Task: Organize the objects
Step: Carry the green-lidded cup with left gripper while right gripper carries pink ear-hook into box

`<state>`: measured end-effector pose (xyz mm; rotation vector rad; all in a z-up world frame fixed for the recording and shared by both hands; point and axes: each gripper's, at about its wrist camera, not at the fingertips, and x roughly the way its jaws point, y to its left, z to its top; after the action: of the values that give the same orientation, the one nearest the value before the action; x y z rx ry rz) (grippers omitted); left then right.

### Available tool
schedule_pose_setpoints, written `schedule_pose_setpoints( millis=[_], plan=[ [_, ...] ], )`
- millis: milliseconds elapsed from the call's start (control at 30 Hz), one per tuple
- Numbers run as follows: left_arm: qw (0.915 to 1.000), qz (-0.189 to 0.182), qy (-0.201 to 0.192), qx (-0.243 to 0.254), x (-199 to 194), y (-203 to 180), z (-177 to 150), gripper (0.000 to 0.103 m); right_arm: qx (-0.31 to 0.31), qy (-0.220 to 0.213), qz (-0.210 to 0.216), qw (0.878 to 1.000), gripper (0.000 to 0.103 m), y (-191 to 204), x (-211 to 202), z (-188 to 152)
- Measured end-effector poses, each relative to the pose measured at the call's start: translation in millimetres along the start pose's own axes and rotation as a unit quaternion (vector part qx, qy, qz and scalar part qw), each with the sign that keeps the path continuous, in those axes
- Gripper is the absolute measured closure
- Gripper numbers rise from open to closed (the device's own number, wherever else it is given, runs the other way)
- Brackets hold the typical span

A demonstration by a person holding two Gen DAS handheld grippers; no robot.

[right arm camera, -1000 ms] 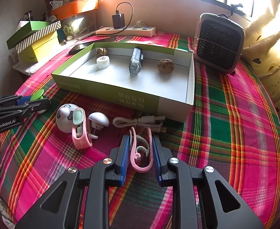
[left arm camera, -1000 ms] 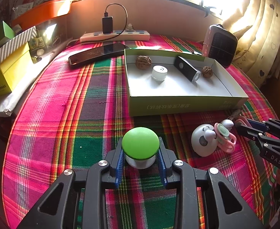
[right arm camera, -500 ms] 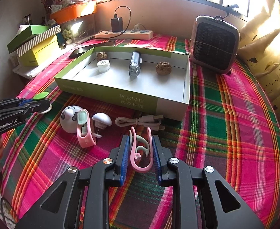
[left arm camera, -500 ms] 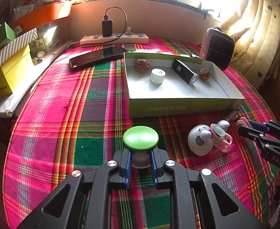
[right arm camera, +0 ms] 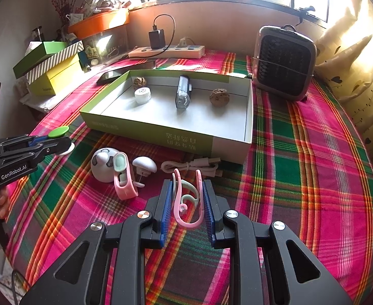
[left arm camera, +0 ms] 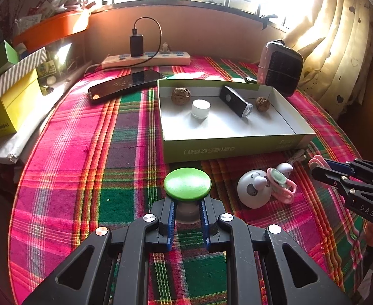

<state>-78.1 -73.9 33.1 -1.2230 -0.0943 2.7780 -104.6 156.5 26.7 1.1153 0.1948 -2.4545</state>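
Observation:
A mushroom-shaped piece with a green cap (left arm camera: 187, 184) and a white stem stands on the plaid tablecloth, in front of the green-and-white open box (left arm camera: 234, 150). My left gripper (left arm camera: 187, 203) is shut on its stem, just under the cap. In the right wrist view the same left gripper (right arm camera: 64, 142) and green cap (right arm camera: 58, 132) show at the left edge. My right gripper (right arm camera: 187, 188) is shut on a pink ear-hook clip (right arm camera: 186, 216) near the table's front. From the left wrist view, the right gripper (left arm camera: 316, 167) sits at the far right.
The box (right arm camera: 186, 139) holds two walnuts, a white jar (right arm camera: 142, 96) and a black lamp (right arm camera: 182, 95). A white panda ball (right arm camera: 101, 165), pink case, white plug and cable (right arm camera: 191, 166) lie before it. A phone (left arm camera: 125, 85), power strip, heater (right arm camera: 284, 63) and stacked boxes ring the table.
My left gripper's jaws have closed from either side of the green-capped piece onto its stem. The right gripper kept its hold on the pink clip and stayed in place.

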Motion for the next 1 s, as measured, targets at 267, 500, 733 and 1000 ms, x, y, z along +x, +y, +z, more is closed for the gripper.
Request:
schedule_pose_setpoints(
  millis=[267,500,733,1000],
  plan=[
    [0.9998,-0.010,-0.015,0.009,-9.8,-6.5,13.3,0.088,0.011,-0.016,-0.002,1.000,0.079,-3.9,-8.4,13.0],
    [0.9995,-0.016,-0.024,0.016,-9.7,-11.4,28.9,0.088,0.011,-0.026,-0.007,1.000,0.079,-5.1,-9.0,29.9],
    [0.9992,-0.021,-0.029,0.016,-1.3,-11.6,48.0,0.088,0.018,-0.033,-0.012,0.999,0.079,-12.7,-1.6,50.4],
    [0.9994,-0.024,-0.022,0.007,20.0,-7.1,64.6,0.088,0.028,-0.029,-0.017,0.999,0.079,-22.1,19.9,74.0]
  ],
)
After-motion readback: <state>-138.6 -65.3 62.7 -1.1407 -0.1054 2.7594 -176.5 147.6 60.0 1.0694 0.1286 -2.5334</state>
